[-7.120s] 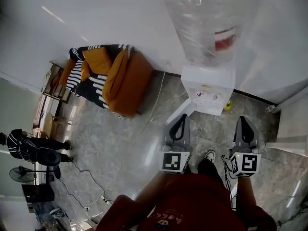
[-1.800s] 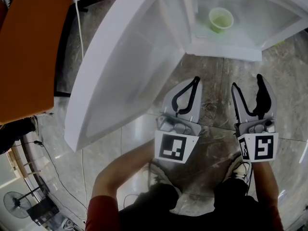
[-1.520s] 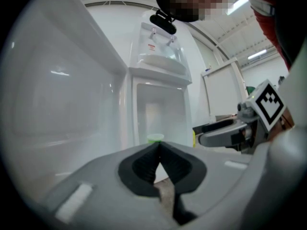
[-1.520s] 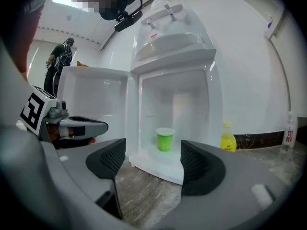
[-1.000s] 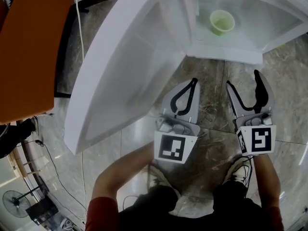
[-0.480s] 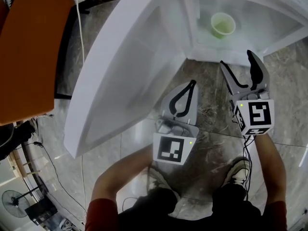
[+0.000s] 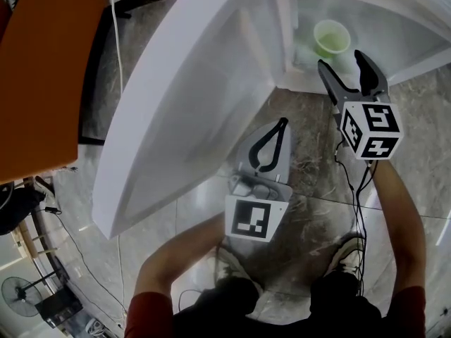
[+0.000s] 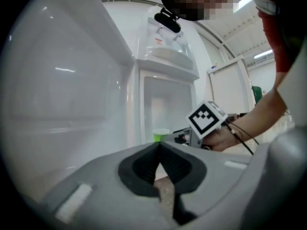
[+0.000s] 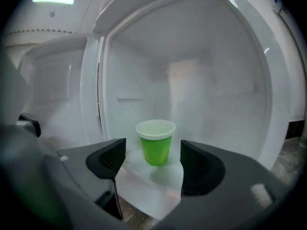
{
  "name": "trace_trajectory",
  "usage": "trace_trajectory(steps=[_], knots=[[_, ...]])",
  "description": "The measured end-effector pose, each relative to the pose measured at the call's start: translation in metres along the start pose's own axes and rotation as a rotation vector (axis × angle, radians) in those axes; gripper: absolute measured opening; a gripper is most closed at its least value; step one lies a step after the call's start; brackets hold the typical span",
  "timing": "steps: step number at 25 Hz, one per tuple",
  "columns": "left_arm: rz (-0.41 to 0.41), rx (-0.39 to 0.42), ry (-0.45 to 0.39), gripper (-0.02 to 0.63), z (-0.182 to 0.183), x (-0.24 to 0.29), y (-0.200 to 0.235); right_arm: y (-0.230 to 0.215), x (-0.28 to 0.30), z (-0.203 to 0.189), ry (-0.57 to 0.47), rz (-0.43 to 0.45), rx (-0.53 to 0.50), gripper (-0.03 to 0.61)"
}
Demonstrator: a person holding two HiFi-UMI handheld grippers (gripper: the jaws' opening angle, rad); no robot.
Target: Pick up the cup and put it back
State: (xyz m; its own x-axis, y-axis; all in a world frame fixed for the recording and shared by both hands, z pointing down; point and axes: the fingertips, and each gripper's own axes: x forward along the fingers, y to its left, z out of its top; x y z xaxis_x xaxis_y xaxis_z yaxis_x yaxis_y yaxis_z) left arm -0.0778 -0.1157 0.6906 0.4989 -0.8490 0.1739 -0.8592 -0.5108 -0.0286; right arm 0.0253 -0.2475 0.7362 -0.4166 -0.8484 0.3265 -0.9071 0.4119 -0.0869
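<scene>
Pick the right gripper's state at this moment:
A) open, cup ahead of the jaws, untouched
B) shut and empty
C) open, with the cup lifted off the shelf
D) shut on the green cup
A: in the right gripper view the right gripper's jaws stand apart, and the green cup sits upright on the floor of the white compartment just beyond them, with neither jaw touching it.

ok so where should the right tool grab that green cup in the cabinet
Take the small green plastic cup across its mid wall, just below the pale rim. It stands upright and alone in the open white cabinet, so come in level from the front with the open right tool, one jaw each side. The wall looks thin, so squeeze gently.
</scene>
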Motion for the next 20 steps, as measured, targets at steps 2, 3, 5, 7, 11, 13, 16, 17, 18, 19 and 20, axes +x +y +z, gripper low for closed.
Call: trace_trajectory(steps=[2,3,5,7,11,13,16,17,18,19,20], knots=[[-0.004,0.009,0.001,0.000,-0.001,0.001,0.000,-0.002,0.010,0.001,0.007,-0.001,-0.010,0.342],[-0.005,0.011,0.000,0.000,-0.001,0.001,0.000,-0.002,0.014,0.001,0.012,0.002,-0.013,0.342],[-0.005,0.006,-0.004,0.000,-0.001,0.002,0.000,-0.002,0.021,0.001,0.021,0.005,-0.022,0.342],[-0.006,0.010,-0.003,0.000,-0.002,0.003,0.000,-0.002,0.027,0.000,0.027,0.004,-0.031,0.342],[-0.002,0.003,0.010,0.000,-0.008,0.003,0.003,-0.003,0.038,-0.002,0.031,-0.003,-0.036,0.342],[0.005,-0.010,0.012,0.000,-0.010,0.003,0.005,-0.004,0.041,-0.001,0.026,-0.009,-0.037,0.342],[0.014,-0.024,0.018,0.000,-0.013,0.003,0.008,-0.007,0.044,0.000,0.021,-0.013,-0.029,0.342],[0.016,-0.025,0.020,0.000,-0.014,0.003,0.009,-0.008,0.045,0.000,0.020,-0.013,-0.026,0.342],[0.017,-0.027,0.021,0.000,-0.015,0.004,0.009,-0.008,0.046,0.000,0.019,-0.014,-0.025,0.342],[0.019,-0.029,0.021,0.000,-0.015,0.004,0.010,-0.008,0.046,0.000,0.017,-0.016,-0.027,0.342],[0.020,-0.032,0.020,0.000,-0.016,0.004,0.010,-0.009,0.047,0.001,0.015,-0.019,-0.029,0.342]])
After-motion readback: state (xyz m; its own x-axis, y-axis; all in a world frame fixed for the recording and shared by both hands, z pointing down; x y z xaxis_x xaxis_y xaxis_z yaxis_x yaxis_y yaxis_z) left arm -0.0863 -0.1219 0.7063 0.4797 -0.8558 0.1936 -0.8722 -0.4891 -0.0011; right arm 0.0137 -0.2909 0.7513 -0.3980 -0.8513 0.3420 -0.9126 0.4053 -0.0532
